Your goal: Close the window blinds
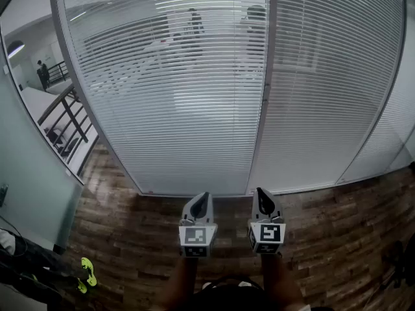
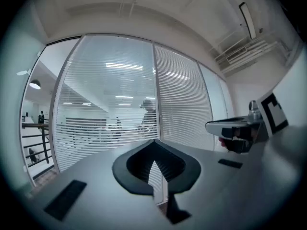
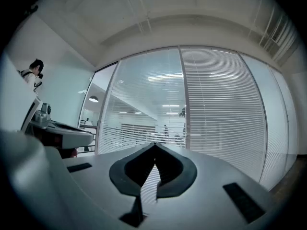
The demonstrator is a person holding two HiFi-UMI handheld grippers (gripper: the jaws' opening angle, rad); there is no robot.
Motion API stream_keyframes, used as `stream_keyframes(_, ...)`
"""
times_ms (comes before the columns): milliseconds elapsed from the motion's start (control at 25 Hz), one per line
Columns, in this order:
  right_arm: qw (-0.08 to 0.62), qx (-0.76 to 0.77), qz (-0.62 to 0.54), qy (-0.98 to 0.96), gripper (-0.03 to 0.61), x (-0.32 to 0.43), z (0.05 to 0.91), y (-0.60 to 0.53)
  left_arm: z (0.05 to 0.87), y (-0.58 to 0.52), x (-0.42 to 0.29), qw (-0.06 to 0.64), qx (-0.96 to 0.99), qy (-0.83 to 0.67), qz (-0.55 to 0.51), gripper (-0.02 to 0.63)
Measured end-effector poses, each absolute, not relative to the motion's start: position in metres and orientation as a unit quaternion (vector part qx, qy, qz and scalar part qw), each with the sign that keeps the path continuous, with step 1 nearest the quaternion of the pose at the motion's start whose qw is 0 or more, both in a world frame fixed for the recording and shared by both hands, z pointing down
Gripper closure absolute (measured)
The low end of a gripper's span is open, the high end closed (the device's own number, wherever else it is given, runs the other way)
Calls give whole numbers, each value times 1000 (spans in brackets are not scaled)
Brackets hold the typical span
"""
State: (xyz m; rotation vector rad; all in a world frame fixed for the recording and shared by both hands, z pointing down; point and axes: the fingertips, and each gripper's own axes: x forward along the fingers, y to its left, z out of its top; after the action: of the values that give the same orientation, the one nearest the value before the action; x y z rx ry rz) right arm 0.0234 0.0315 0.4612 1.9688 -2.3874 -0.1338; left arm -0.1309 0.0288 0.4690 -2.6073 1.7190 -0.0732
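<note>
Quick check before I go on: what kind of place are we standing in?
Probably an office building: glass partition walls hung with slatted blinds, a ceiling strip light, and a wood-plank floor.

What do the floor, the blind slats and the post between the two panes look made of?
Floor: wood or wood-look planks, brown, in short staggered boards with a slight sheen.
Blind slats: thin white horizontal strips, likely painted aluminium or plastic; cannot tell which.
Post: smooth, pale grey, probably painted metal.
</note>
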Motion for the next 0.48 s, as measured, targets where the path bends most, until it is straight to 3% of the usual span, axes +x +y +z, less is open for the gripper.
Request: stream_keyframes(480,20,624,-61,-779,575,37,463,35,483,27,-125,5,-829,557,-36,620)
